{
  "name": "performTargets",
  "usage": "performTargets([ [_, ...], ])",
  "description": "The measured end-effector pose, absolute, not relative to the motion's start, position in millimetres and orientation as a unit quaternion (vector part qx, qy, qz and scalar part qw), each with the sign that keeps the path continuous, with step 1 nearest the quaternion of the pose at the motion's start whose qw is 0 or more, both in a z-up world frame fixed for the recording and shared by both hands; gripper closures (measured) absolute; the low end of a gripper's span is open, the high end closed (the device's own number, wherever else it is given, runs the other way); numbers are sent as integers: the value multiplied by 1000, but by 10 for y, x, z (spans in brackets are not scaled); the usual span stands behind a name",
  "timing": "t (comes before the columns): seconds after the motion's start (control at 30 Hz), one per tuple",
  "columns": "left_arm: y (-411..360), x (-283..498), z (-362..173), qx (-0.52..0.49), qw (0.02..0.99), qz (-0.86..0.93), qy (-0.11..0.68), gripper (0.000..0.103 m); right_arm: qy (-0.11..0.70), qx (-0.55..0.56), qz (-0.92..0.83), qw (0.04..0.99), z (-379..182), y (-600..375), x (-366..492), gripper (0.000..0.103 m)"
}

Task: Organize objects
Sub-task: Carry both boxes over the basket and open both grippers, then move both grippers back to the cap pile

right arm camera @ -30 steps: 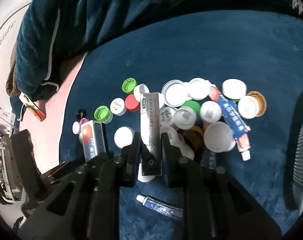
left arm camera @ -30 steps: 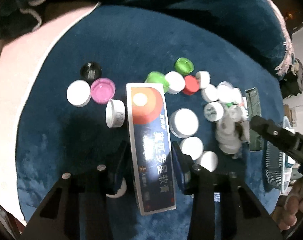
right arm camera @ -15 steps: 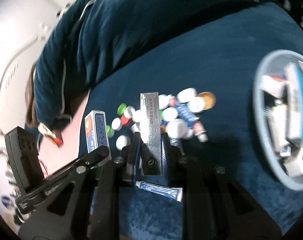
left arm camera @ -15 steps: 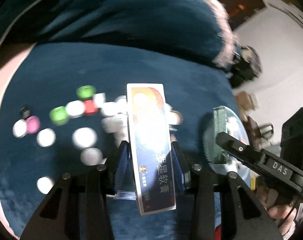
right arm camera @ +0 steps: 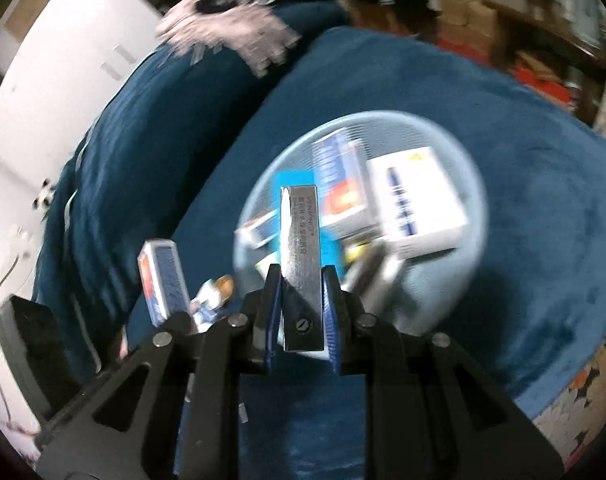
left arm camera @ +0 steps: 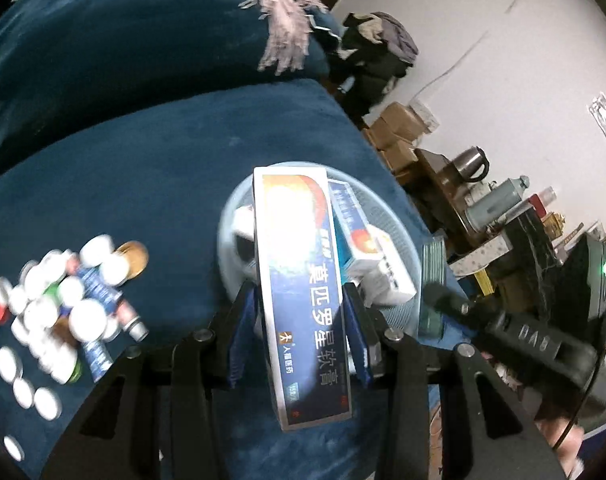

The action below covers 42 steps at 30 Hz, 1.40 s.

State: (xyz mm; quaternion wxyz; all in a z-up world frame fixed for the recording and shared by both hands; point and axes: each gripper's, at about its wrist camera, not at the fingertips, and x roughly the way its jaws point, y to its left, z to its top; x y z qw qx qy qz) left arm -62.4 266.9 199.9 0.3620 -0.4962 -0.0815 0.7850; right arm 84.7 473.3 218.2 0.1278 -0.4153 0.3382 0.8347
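Ointment carton (left arm camera: 303, 296), long glossy blue cardboard, clamped in your left gripper (left arm camera: 299, 332) above the round pale-blue mesh basket (left arm camera: 227, 240), your right gripper (right arm camera: 301, 300) pinching a slim silvery box (right arm camera: 301, 248) over that basket, plush navy blanket (left arm camera: 143, 168) beneath.

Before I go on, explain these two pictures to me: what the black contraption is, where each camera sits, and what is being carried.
There is no robot here: a person holds a two-fingered tool in each hand, with a fisheye camera on each looking along its jaws. In the left view, the left gripper is shut on a blue ointment box. In the right view, the right gripper is shut on a narrow silver box. Both hang near a pale blue basket already holding several boxes, standing on a dark blue blanket. A blurred heap of bottle caps and tubes lies to the left.
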Motion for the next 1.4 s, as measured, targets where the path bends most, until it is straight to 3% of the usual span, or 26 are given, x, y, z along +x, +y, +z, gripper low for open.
performTargets([
  [0.13,2966,-719,1986,-493,356,790,-78,58,342,-412,829,159,2098,4892,900,80],
  [0.2,3105,-843,1850,-511,340,787,-68,32,351,-405,830,154,2034,5026,874,80],
  [0.23,3130,-870,1799,-523,332,782,-69,9,357,-411,825,148,1980,5048,810,78],
  [0.27,3112,-869,1791,-524,334,780,-78,4,363,-418,820,148,1947,5071,791,75],
  [0.37,3008,-811,1820,-508,327,793,-77,1,374,-427,808,159,1921,5097,824,52],
  [0.43,2918,-783,1815,-507,312,801,-66,1,353,-420,820,165,2014,5066,850,26],
  [0.5,2816,-761,1806,-510,291,808,-57,1,332,-419,827,172,2066,5019,861,10],
  [0.53,2765,-748,1799,-511,281,810,-53,1,320,-423,830,175,2078,4989,868,7],
  [0.83,2050,-536,1675,-519,231,822,-44,1,225,-458,847,148,2137,4545,759,3],
  [1.13,1116,-603,1478,-544,160,819,-91,1,115,-485,866,30,2130,3654,404,2],
  [1.4,767,-665,1156,-575,112,803,-104,1,101,-530,841,-29,1809,3192,-15,3],
])
